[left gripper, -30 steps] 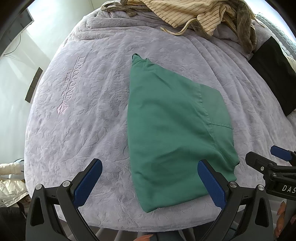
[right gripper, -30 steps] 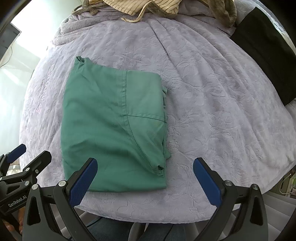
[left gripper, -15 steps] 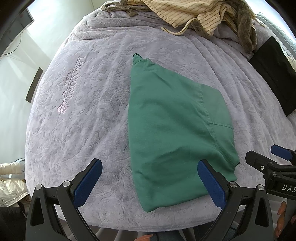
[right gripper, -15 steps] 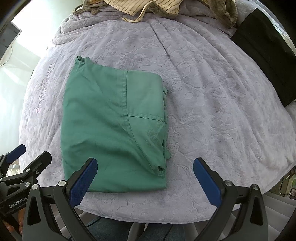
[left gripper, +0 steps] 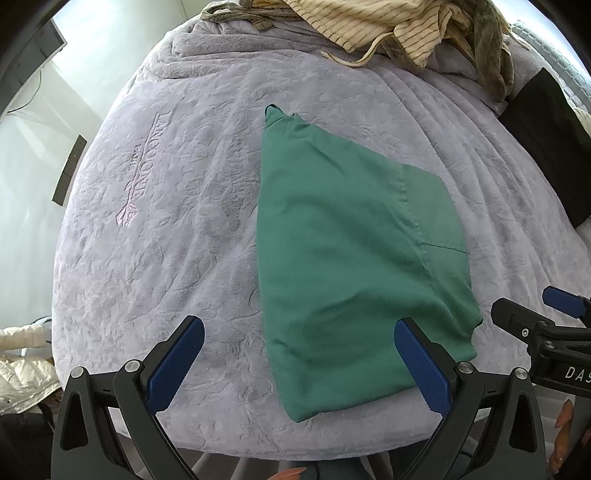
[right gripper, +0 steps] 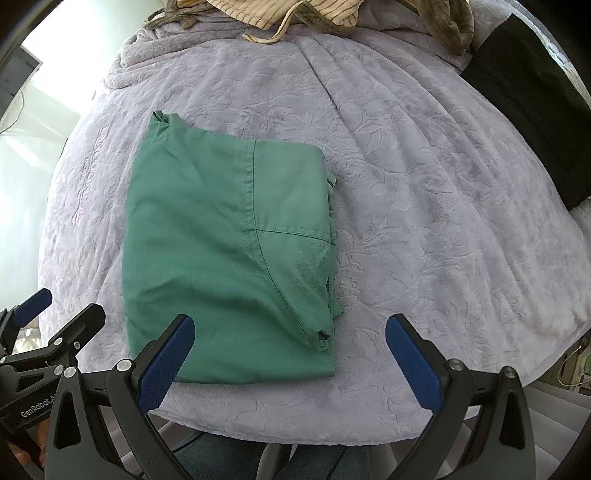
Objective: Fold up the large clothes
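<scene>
Fingers of both grippers hang spread and empty over the bed, where the folded green garment looks light, limp, best pinched at its near corners

A lilac embossed blanket covers the bed, with a stitched logo on it. At the blanket's far edge lies a striped cream garment beside an olive one; a black cloth lies nearby.
</scene>
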Motion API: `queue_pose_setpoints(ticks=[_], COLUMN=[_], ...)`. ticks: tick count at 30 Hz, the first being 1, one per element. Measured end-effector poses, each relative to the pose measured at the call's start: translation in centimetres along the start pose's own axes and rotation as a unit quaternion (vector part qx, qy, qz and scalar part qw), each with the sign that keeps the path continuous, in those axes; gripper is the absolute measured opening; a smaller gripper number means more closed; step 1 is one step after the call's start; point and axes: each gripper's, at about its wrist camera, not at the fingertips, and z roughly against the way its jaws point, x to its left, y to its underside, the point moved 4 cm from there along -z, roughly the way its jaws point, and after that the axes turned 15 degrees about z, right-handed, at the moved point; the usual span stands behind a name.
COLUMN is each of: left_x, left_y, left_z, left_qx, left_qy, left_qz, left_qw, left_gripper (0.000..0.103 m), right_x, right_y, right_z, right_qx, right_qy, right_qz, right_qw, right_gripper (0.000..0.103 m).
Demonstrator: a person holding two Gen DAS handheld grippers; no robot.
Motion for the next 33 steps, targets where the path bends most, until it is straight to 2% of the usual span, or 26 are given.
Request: queue_pose_setpoints(ticks=[33], left_x=[0.47], left_y=[-0.53], left_z=[0.04], left_qx=[-0.007], left_qy=[0.005], left_qz=[0.014], left_qw=[0.9999], left_gripper=[0.103], right_x=[0.2], right_y=[-0.06], right_z=[-0.62], right_qx=[0.008], right_qy=[-0.002], right_qz=[0.003], right_qw=[1.0], right_gripper=[0.103])
